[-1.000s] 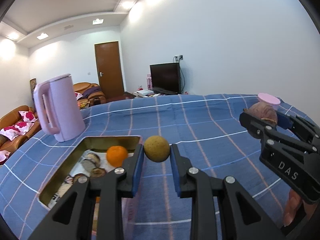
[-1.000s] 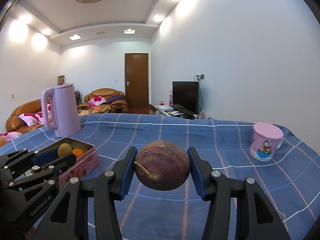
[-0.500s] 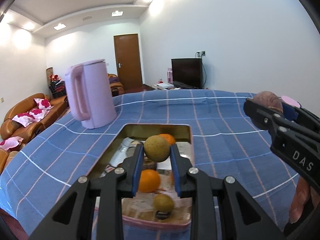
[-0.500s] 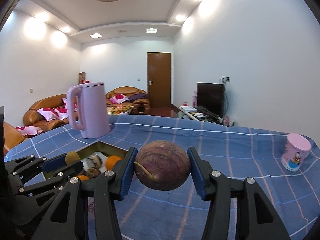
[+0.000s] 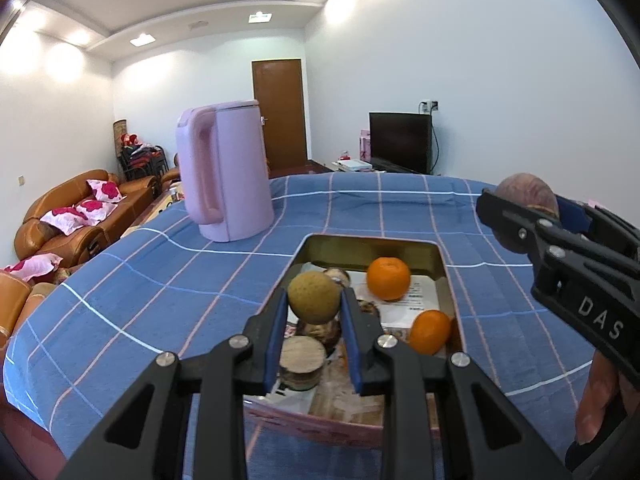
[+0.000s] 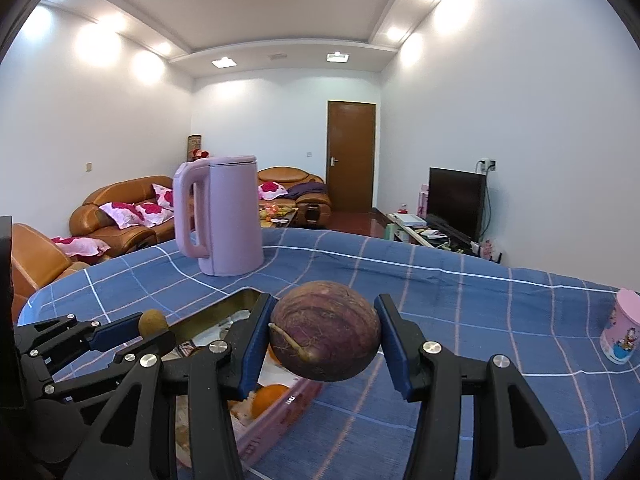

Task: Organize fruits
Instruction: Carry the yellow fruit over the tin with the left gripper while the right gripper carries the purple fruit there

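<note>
A living room with brown sofas, a dark TV and a bench under a blue checked cloth (image 5: 168, 280).

The left claw (image 5: 314, 312) grips a small brown fruit (image 5: 314, 298) above the open tin (image 5: 372, 246); the right claw (image 6: 324, 338) grips a large purple fruit (image 6: 325, 336) beside the tin's near edge. Only the left view looks into the tin, showing two oranges (image 5: 389, 278) on printed paper and a round wooden piece (image 5: 301, 362). Only the right view shows the pink cup (image 6: 622, 328), well apart at the right. The pink kettle (image 5: 224, 172) stands beyond the tin in both views.
</note>
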`<action>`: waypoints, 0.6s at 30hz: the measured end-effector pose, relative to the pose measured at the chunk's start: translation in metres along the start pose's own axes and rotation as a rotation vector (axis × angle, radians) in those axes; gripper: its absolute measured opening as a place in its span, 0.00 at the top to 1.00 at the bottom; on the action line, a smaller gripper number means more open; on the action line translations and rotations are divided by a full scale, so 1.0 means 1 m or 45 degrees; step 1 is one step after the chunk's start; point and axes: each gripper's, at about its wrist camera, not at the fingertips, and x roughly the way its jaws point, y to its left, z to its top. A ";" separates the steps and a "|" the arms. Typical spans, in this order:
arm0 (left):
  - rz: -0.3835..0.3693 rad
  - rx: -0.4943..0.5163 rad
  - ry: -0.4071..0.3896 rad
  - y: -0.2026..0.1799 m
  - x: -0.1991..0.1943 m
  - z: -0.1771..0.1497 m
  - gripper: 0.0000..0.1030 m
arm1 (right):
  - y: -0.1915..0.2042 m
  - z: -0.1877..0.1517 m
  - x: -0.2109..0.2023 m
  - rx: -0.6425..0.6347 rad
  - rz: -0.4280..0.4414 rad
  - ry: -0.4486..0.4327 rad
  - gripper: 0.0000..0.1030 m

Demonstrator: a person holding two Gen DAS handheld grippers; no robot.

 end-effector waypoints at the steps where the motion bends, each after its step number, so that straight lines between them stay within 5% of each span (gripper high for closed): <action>1: 0.003 -0.003 0.001 0.002 0.000 0.000 0.73 | 0.002 0.000 0.002 -0.003 0.005 0.001 0.49; 18: 0.006 -0.005 0.073 0.013 0.013 -0.008 0.73 | 0.020 -0.006 0.034 0.008 0.067 0.124 0.49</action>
